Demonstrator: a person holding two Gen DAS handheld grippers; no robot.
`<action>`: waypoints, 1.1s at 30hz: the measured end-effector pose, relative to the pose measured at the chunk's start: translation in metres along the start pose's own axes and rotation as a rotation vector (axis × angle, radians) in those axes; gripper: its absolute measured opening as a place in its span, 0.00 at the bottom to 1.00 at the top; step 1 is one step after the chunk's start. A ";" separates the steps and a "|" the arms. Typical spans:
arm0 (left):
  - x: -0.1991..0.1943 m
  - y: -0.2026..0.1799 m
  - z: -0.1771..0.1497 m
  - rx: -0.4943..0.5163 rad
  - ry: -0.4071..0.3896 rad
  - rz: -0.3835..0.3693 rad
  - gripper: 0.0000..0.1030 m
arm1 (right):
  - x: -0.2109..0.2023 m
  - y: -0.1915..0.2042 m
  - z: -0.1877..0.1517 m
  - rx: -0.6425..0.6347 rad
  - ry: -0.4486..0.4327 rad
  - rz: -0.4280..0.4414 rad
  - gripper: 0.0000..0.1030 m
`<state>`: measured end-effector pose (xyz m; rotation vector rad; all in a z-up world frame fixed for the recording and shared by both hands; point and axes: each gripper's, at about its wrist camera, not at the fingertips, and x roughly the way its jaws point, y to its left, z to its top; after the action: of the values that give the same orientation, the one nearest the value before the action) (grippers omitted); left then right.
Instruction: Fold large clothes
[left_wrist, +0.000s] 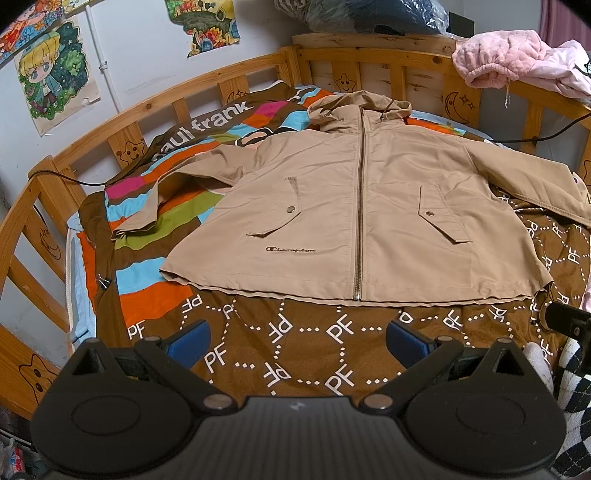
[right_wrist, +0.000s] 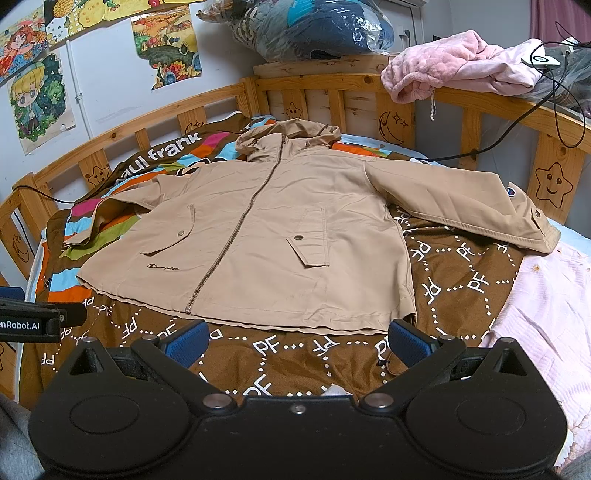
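Left gripper (left_wrist: 297, 341): jaws spread wide, blue pads (left_wrist: 190, 341) apart, nothing between them; it hangs over the brown printed blanket (left_wrist: 303, 343), just short of the jacket's hem, touching nothing.

Right gripper (right_wrist: 297, 341): likewise spread wide and empty. Its right pad (right_wrist: 408, 341) sits near the hem's right corner; contact cannot be judged.

Tan hooded jacket (left_wrist: 369, 206): lies flat, front up, zipped, on the blanket inside the wooden bed frame (left_wrist: 229, 74). Hood points toward the headboard, both sleeves spread outward. Pink fleece garment (right_wrist: 450, 62) draped over the far rail.
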<state>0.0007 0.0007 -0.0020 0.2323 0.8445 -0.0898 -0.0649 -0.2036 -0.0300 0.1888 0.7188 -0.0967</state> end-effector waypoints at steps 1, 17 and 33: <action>0.000 0.001 0.000 0.000 0.001 -0.001 1.00 | 0.000 0.000 0.000 0.000 0.000 -0.001 0.99; 0.000 0.001 -0.001 -0.058 -0.017 -0.057 1.00 | -0.003 -0.002 0.005 0.008 0.011 -0.009 0.99; 0.070 -0.074 0.125 -0.002 -0.140 -0.280 1.00 | 0.012 -0.109 0.207 -0.246 0.161 -0.040 0.99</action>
<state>0.1261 -0.1000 0.0134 0.1031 0.7332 -0.3630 0.0606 -0.3525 0.0993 -0.0543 0.8883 -0.0307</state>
